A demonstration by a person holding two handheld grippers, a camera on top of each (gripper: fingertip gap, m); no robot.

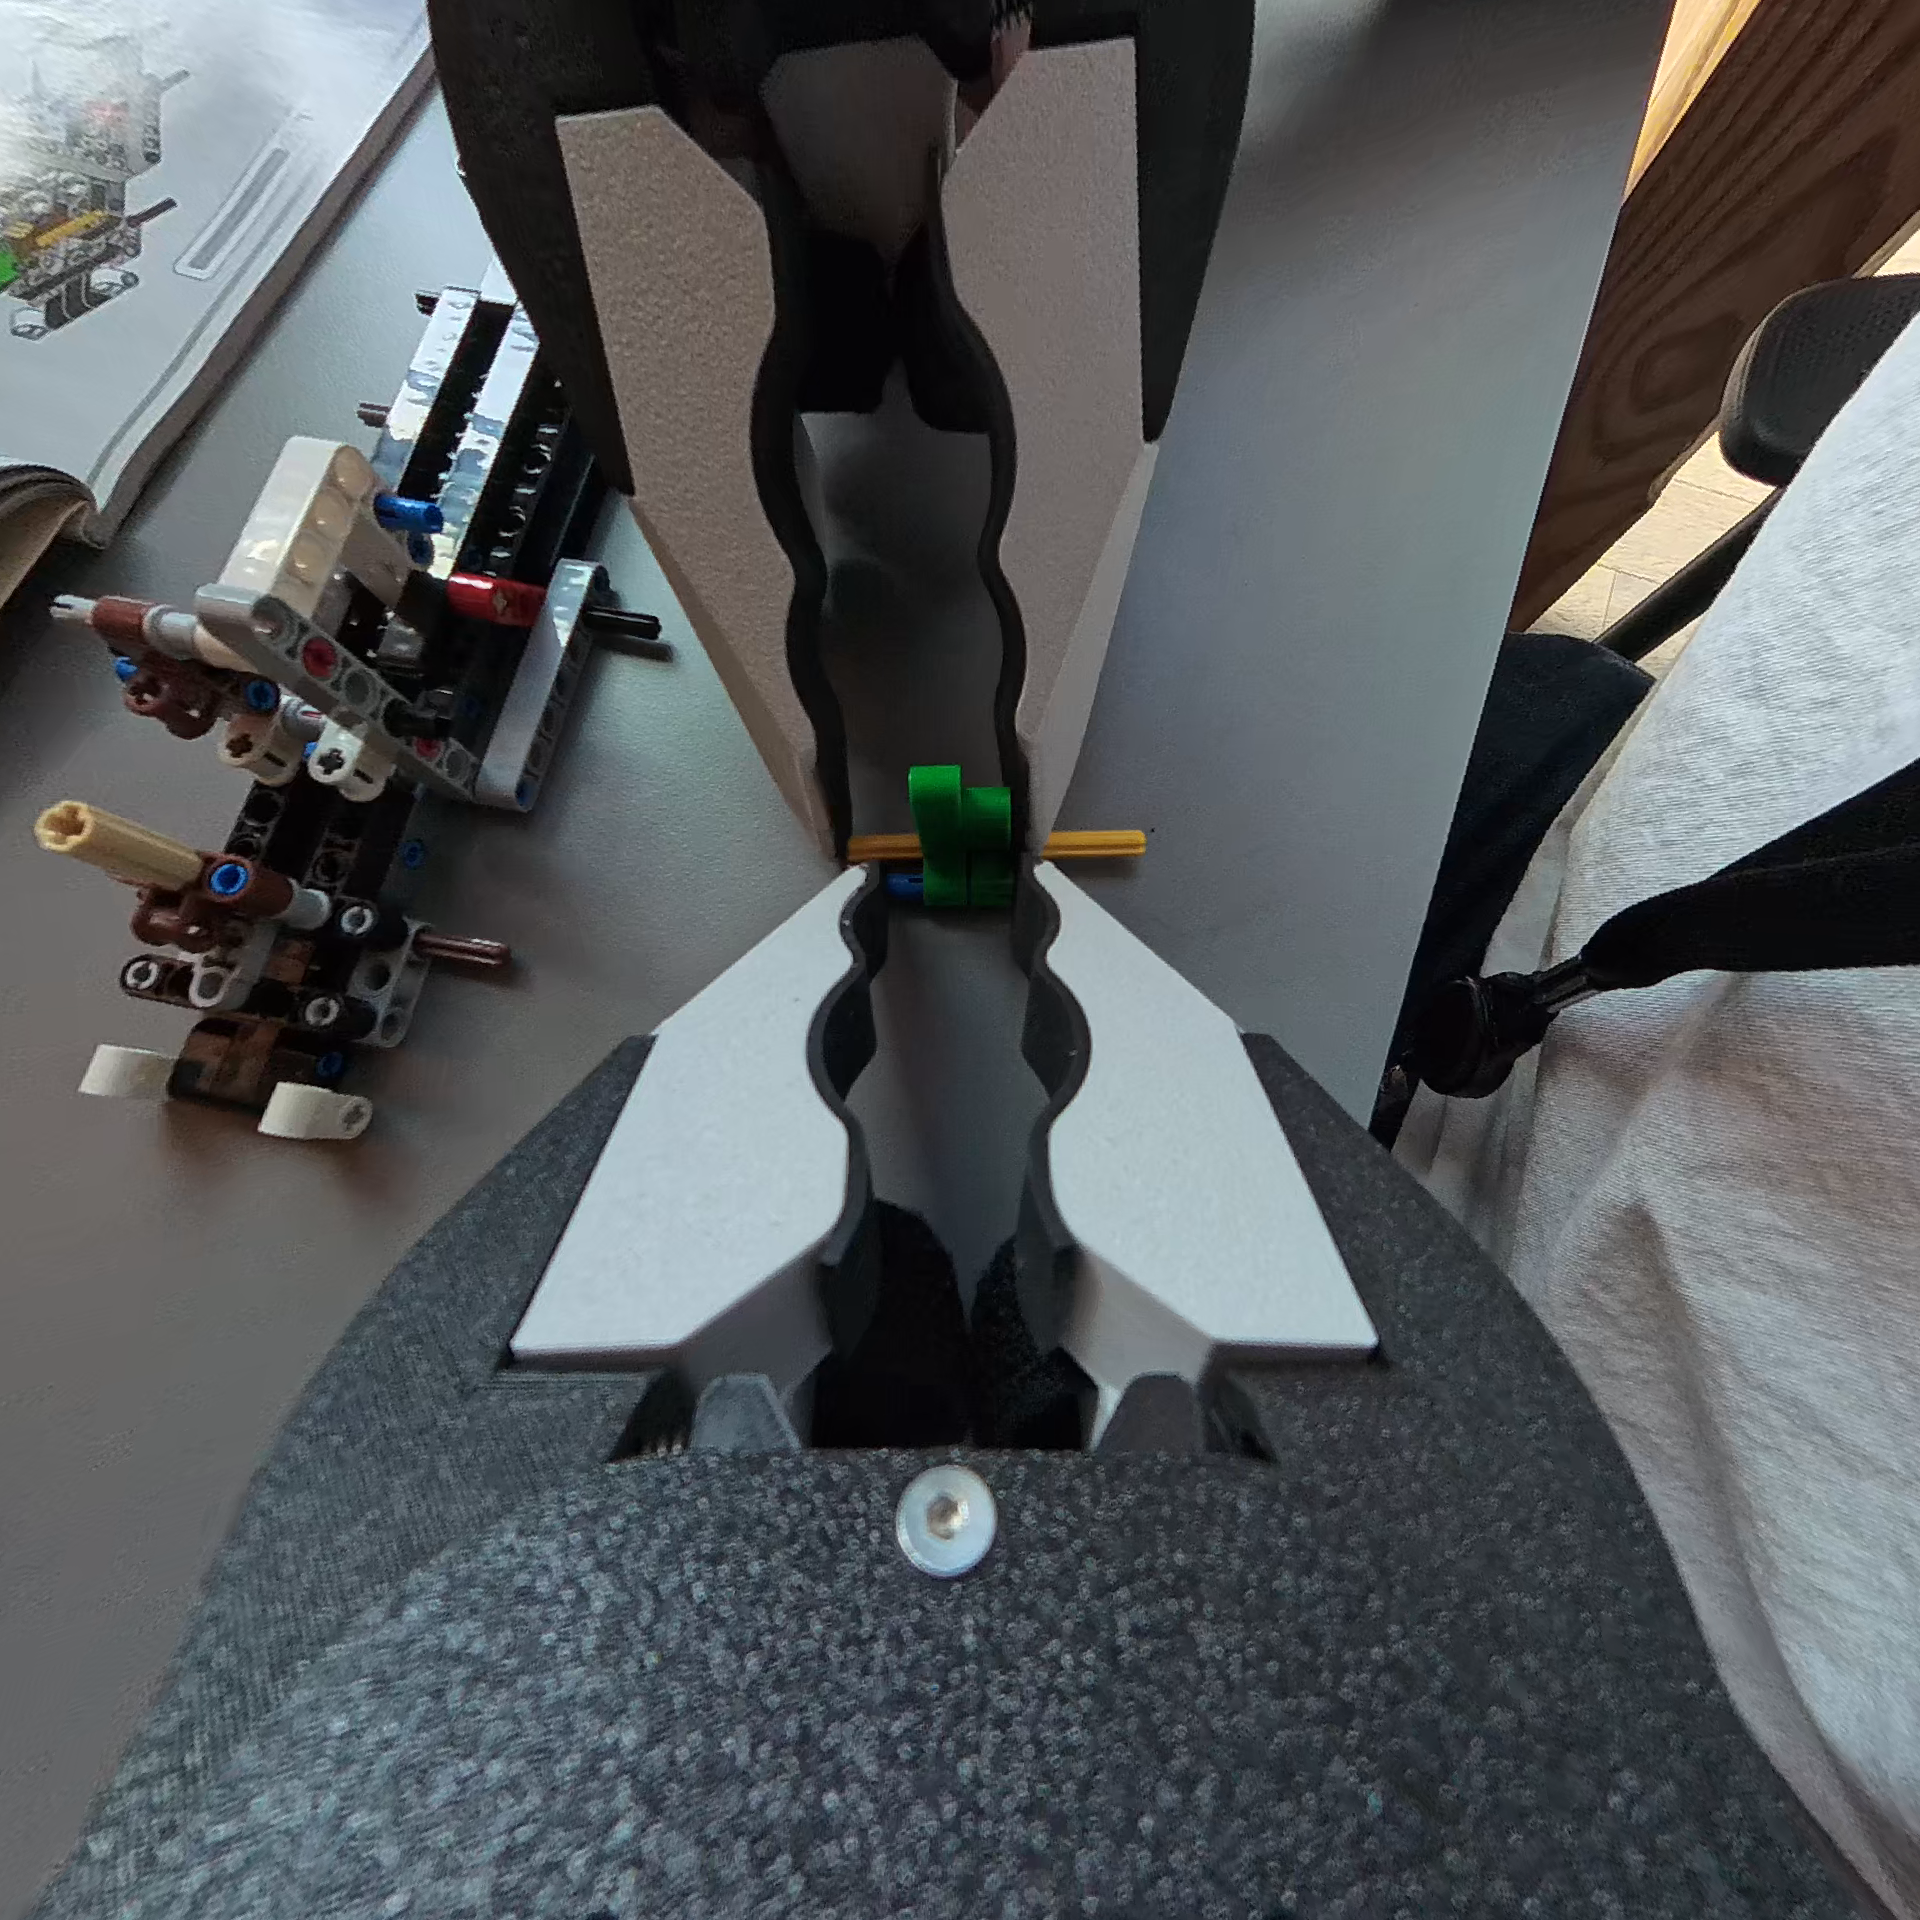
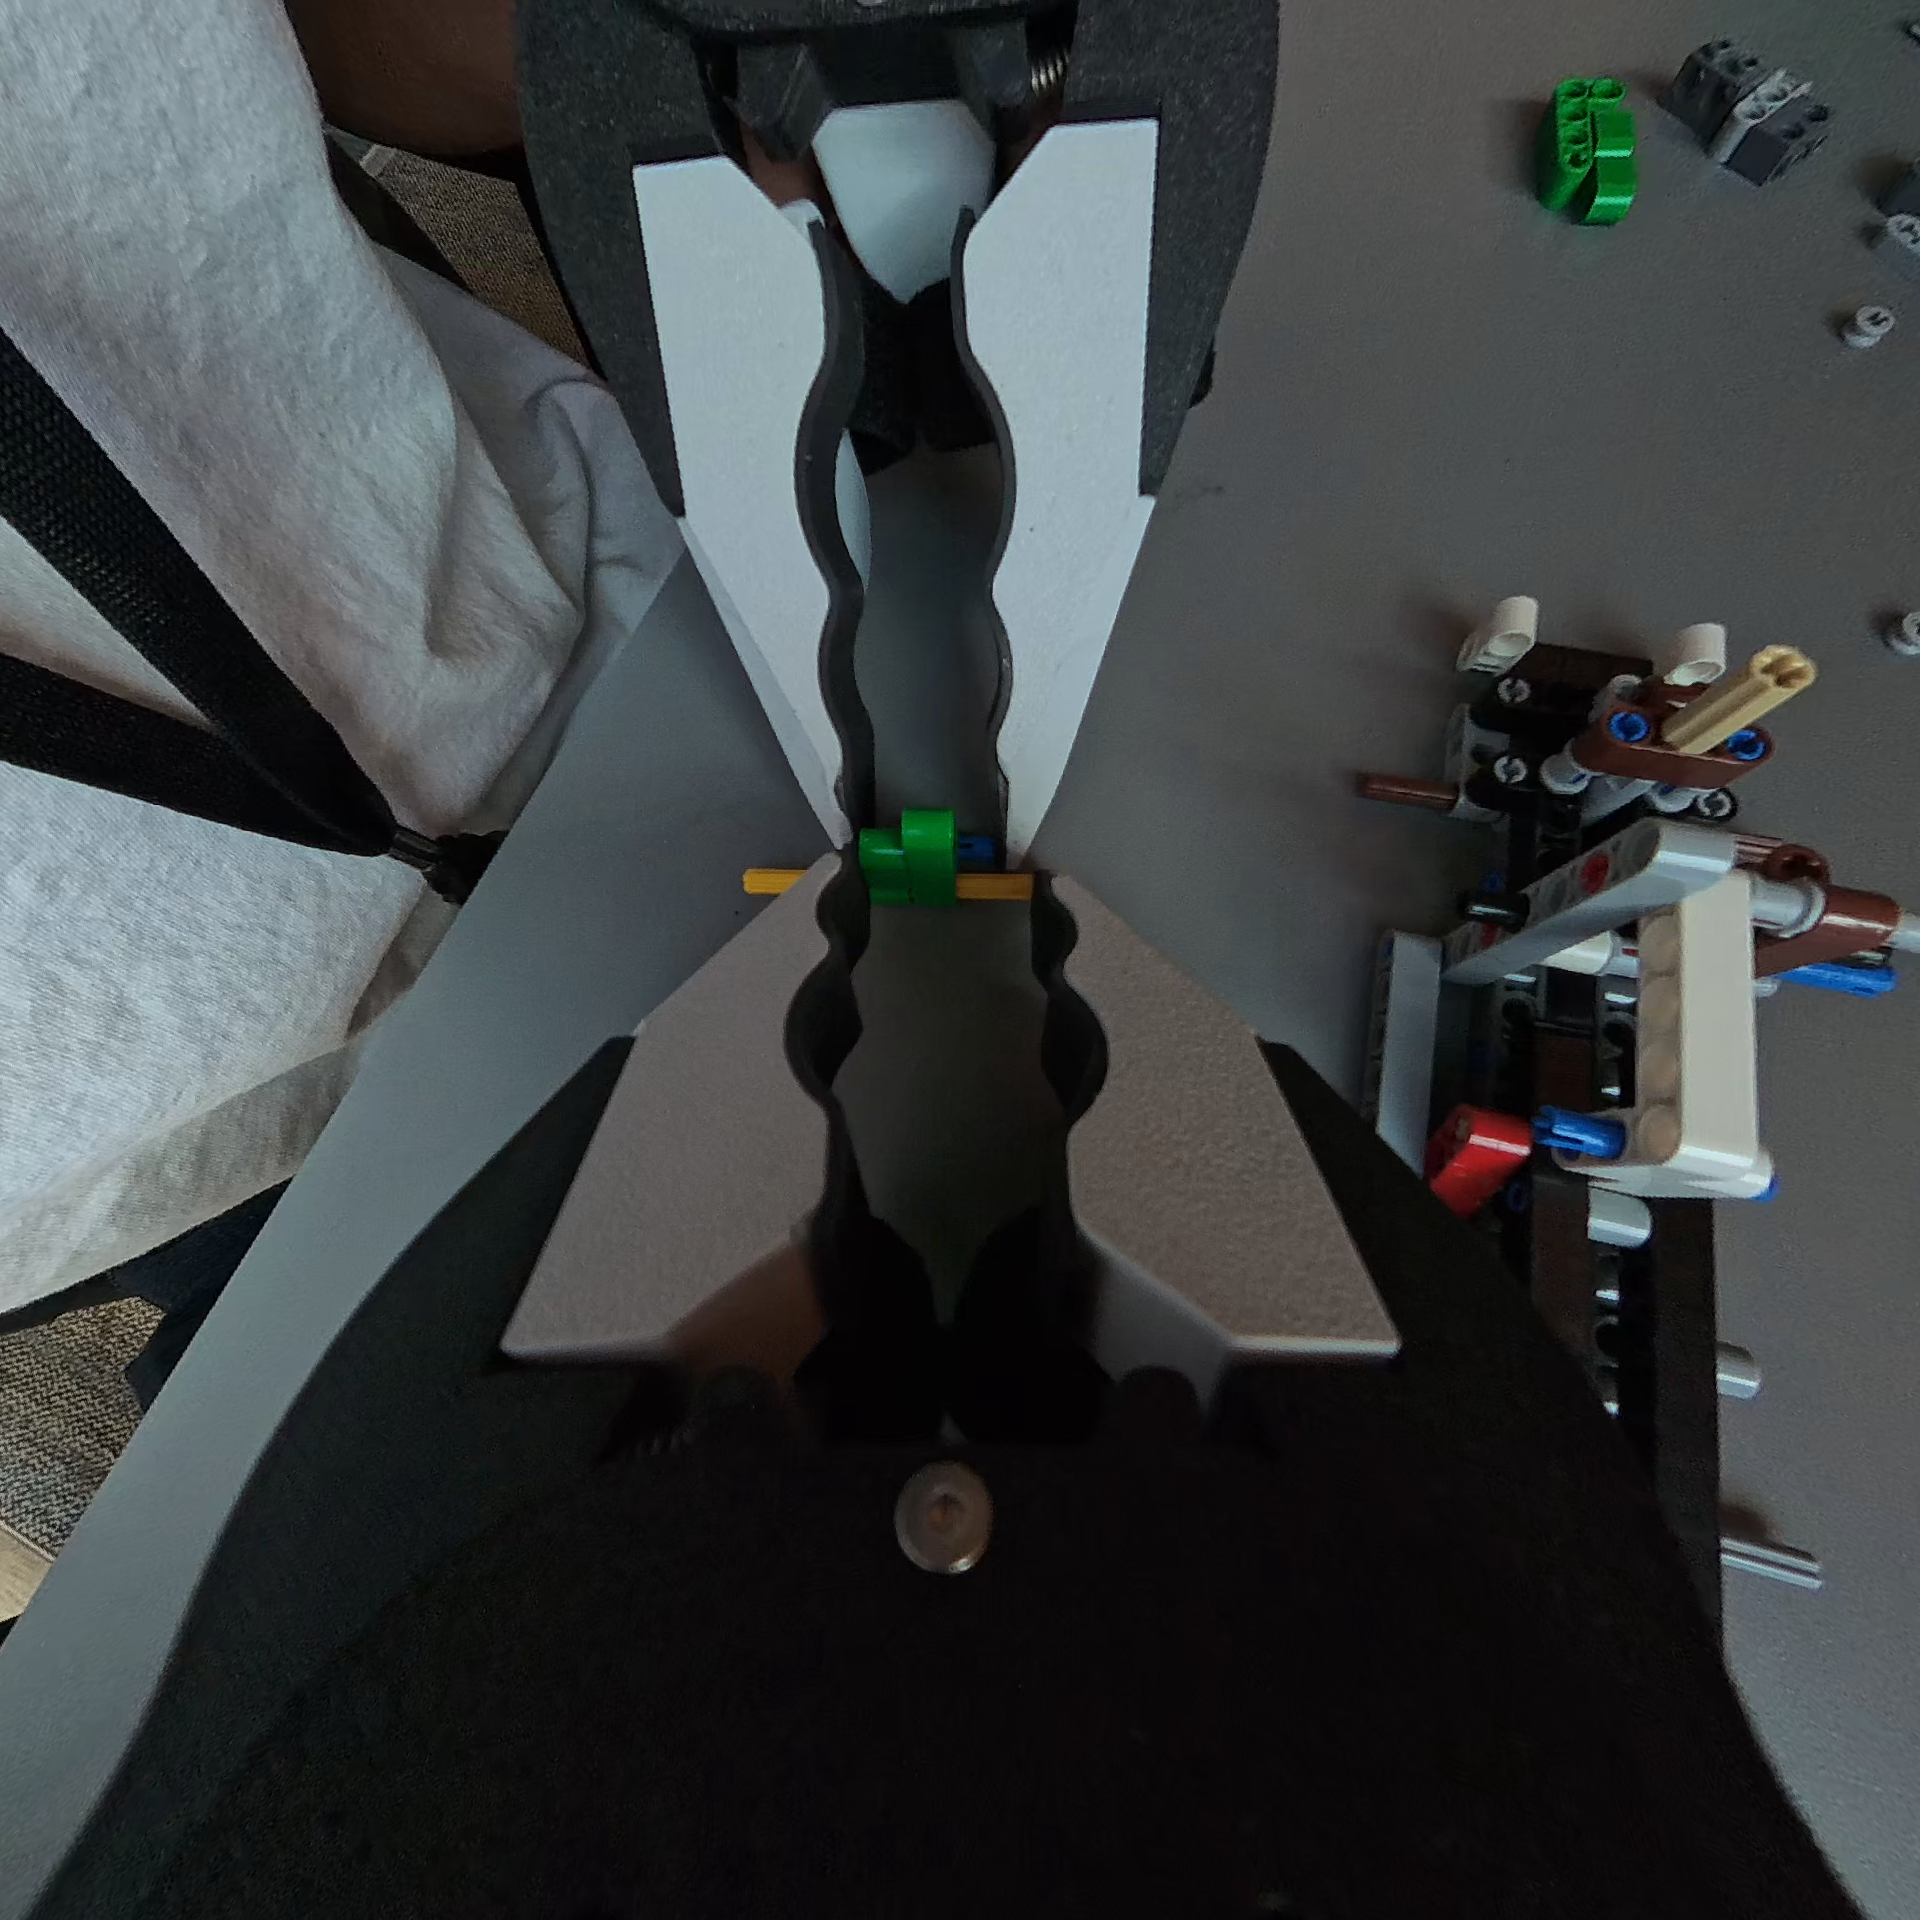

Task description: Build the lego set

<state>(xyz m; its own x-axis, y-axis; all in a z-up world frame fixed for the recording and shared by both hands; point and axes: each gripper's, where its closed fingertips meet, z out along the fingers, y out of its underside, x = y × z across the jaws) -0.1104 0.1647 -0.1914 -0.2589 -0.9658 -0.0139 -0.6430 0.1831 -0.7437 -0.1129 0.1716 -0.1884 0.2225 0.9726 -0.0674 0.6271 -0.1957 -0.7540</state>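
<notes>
Both grippers tip to tip over the grey table point(image 1: 1299, 520), sharing one small sub-assembly.

Left of my grippers in the left wrist view: open instruction booklet point(image 1: 135, 260), then the part-built model point(image 1: 343, 707). My left gripper point(image 1: 940, 883) and right gripper point(image 2: 935, 899) meet at the green pieces point(image 1: 956, 836) on a yellow axle point(image 1: 1091, 844); whether each pinches them, I cannot tell. A spare green piece point(image 2: 1590, 151) lies well apart.

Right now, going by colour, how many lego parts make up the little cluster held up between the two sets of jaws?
green pieces: 2
yellow axle: 1
blue pin: 1
Total: 4
</notes>
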